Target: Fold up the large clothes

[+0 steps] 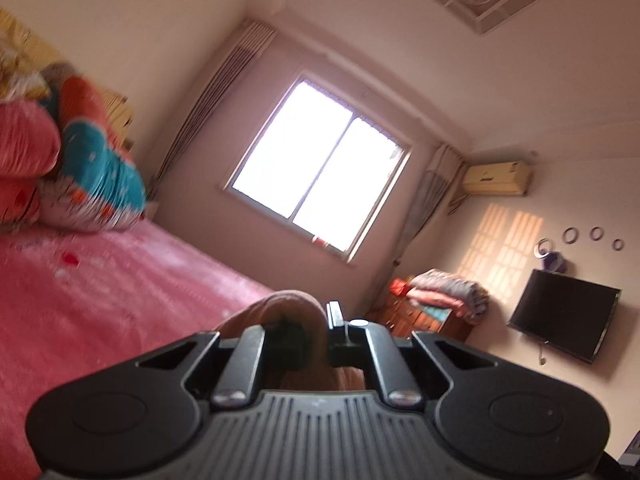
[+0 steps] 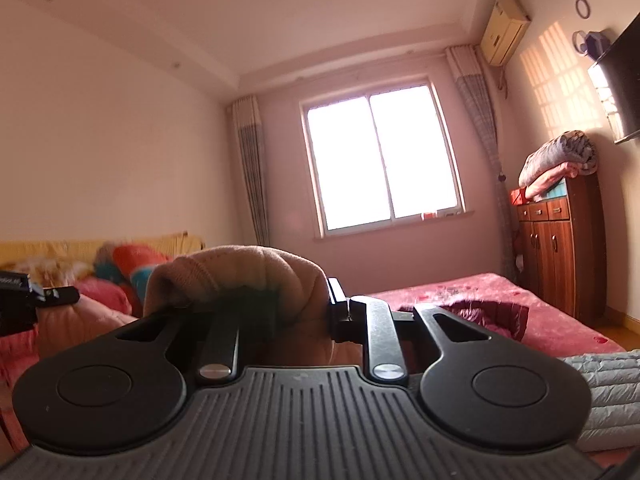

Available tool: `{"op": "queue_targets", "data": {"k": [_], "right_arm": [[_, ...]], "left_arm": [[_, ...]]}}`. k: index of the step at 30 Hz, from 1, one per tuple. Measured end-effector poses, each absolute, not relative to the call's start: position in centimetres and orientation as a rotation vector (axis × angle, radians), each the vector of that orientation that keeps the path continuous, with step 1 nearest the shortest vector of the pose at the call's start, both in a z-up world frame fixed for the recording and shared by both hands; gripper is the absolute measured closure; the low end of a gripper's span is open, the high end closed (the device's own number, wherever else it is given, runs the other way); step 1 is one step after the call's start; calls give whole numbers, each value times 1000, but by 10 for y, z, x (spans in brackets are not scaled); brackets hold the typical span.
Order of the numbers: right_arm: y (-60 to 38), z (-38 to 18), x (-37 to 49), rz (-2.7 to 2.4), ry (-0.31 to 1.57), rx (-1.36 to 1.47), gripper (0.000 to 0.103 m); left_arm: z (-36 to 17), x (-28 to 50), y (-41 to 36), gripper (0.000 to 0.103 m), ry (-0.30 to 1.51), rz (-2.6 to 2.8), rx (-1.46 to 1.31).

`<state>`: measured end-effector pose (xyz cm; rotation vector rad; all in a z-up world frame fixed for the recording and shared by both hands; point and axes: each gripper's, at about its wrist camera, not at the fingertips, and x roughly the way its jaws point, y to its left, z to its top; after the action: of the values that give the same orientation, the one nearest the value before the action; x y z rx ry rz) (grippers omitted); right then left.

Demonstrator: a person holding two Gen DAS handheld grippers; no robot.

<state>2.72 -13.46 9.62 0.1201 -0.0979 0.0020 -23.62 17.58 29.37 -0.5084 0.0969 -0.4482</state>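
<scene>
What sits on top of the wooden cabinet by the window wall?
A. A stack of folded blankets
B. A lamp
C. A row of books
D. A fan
A: the right wrist view shows folded blankets, grey over pink, piled on the wooden cabinet to the right of the window.

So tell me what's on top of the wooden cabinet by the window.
On the wooden cabinet lies a pile of folded blankets, grey above pink. A red item sits beside it; the cabinet top beneath is covered.
</scene>
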Motion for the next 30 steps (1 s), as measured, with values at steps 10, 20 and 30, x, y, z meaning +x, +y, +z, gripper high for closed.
{"op": "queue_targets", "data": {"k": [10, 20, 30], "right_arm": [[-151, 179, -68, -6, -233, 214, 77], [-168, 214, -39, -93, -186, 218, 77], [-214, 162, 67, -211, 51, 185, 76]], "left_arm": [[331, -286, 179, 96, -8, -518, -504], [268, -193, 162, 96, 239, -413, -447], [168, -83, 140, 94, 489, -253, -404]]}}
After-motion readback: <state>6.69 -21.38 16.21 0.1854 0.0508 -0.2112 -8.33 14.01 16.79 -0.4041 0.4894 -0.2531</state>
